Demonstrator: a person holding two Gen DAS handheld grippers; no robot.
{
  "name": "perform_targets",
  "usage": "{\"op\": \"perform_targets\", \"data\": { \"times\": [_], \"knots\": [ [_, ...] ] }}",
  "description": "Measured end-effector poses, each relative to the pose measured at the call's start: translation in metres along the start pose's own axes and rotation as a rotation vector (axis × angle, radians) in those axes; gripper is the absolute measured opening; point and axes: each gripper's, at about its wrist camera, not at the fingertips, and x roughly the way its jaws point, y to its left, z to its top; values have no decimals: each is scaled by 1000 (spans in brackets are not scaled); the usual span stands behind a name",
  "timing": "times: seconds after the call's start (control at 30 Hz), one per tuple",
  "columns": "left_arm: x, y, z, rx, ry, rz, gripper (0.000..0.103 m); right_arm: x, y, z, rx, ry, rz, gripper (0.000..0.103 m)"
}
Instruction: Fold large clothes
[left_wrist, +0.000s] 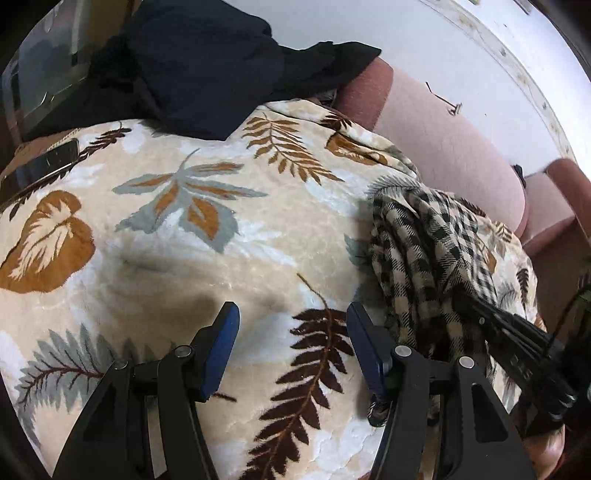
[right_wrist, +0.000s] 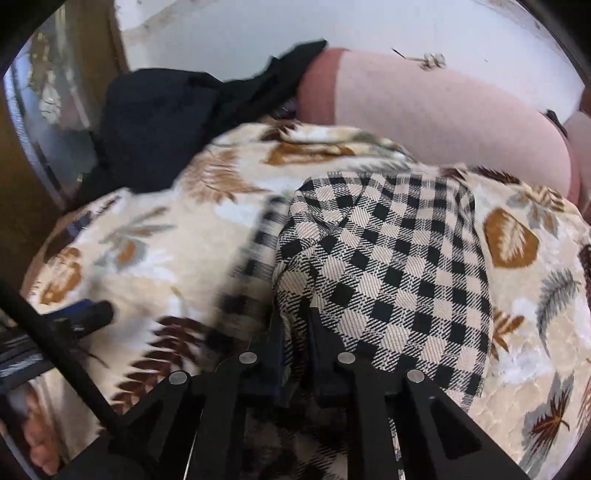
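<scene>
Checked garment (right_wrist: 384, 258) is lying bunched on the leaf-print blanket (left_wrist: 155, 229), toward the blanket's side nearest the pink cushion (left_wrist: 443, 147). Right gripper (right_wrist: 295, 325) is pinching a fold at the garment's near edge, fingers clenched on cloth. Left gripper (left_wrist: 291, 321) is hovering over bare blanket beside the garment, fingers spread, gripping nothing. Judgement: woven fabric looks soft, light, limp; it will be sagging and creasing when lifted. Best hold: a hem or corner, one per gripper.

Leaf-print blanket (left_wrist: 155, 236) under checked garment (right_wrist: 388, 266)
</scene>
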Motion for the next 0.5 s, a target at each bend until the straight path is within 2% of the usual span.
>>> {"op": "perform_targets", "data": {
  "times": [0.13, 0.2, 0.27, 0.37, 0.5],
  "knots": [
    [0, 2, 1, -2, -5, 15, 59, 29, 10, 0, 47, 51, 83, 13],
    [-1, 3, 1, 2, -11, 26, 59, 49, 4, -5, 114, 78, 135, 13],
    [1, 3, 1, 0, -8, 28, 59, 54, -5, -6, 165, 67, 174, 14],
    [5, 1, 0, -5, 0, 13, 59, 36, -9, -2, 141, 69, 195, 21],
    [5, -8, -3, 23, -8, 11, 59, -15, -14, -8, 107, -36, 190, 23]
  ]
}}
